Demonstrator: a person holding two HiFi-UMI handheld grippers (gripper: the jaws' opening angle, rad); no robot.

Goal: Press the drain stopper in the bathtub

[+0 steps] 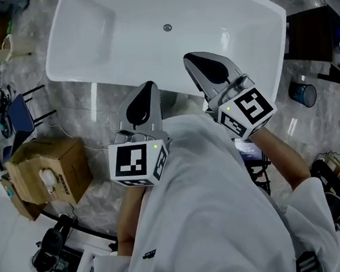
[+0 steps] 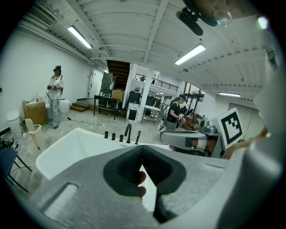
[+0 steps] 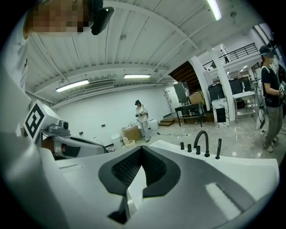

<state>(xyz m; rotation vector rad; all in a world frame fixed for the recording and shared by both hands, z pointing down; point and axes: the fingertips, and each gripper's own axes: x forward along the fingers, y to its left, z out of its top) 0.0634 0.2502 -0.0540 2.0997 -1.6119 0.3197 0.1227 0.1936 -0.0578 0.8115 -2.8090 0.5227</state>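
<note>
A white bathtub fills the top of the head view, and its round metal drain stopper lies on the tub floor near the far side. Both grippers hover at the near rim, well short of the stopper. My left gripper points over the rim with its jaws together and nothing held. My right gripper reaches a little further over the tub, also shut and empty. In the left gripper view the left gripper faces the bathtub and black faucet. The right gripper faces the same faucet.
A cardboard box and a blue chair stand on the floor left of the tub. A blue cup and a dark table are at the right. People stand far off in both gripper views.
</note>
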